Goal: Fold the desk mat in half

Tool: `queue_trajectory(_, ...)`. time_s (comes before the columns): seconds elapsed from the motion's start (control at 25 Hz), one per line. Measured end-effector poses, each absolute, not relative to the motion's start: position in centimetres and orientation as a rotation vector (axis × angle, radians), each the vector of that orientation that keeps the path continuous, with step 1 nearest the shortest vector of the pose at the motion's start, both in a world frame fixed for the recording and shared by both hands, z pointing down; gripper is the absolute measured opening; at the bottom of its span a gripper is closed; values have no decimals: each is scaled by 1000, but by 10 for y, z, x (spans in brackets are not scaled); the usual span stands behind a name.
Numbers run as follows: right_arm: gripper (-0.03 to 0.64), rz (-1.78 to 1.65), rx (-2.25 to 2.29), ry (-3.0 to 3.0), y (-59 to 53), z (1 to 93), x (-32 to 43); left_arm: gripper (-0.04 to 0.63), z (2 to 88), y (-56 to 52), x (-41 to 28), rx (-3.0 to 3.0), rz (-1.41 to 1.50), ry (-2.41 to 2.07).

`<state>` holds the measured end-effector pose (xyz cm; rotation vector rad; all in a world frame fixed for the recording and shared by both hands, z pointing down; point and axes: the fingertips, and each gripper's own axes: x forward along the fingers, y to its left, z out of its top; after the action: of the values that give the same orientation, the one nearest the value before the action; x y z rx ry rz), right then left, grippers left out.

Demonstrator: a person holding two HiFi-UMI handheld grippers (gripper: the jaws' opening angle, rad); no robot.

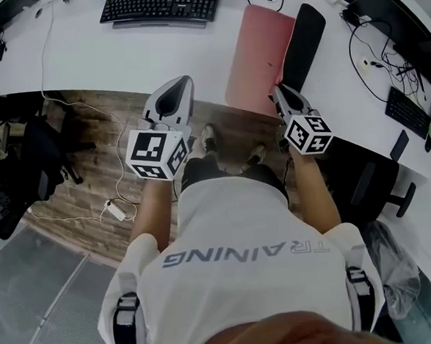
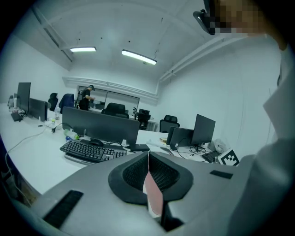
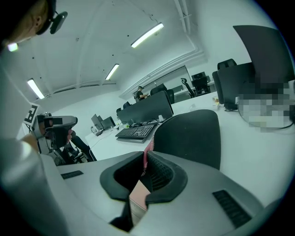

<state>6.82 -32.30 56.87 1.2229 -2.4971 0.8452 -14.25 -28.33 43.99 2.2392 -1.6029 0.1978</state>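
The desk mat (image 1: 259, 54) lies on the white desk (image 1: 82, 55), pink side up. Its right part (image 1: 302, 40) is lifted and curls over, showing the black underside. My right gripper (image 1: 277, 90) is shut on the mat's near right edge. In the right gripper view the thin pink edge (image 3: 147, 156) rises between the closed jaws and the black underside (image 3: 193, 138) arches ahead. My left gripper (image 1: 186, 81) hovers at the desk's front edge, left of the mat and apart from it. Its jaws meet with no mat between them (image 2: 148, 159).
A black keyboard (image 1: 160, 6) lies at the back of the desk, left of the mat. Cables and a second keyboard (image 1: 406, 110) are to the right. An office chair (image 1: 371, 182) stands at the right. A power strip (image 1: 115, 209) lies on the wood floor.
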Motion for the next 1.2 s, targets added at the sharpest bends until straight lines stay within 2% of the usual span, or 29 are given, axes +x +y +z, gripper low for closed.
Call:
queue_trajectory(0.68, 43, 974, 874, -2339, -301, 644, -34, 32, 458, -273, -193, 2139, 121, -1629)
queue_trajectory(1.2, 66, 943, 860, -2225, -289, 684, -45, 32, 466, -264, -214, 2111, 118, -1637)
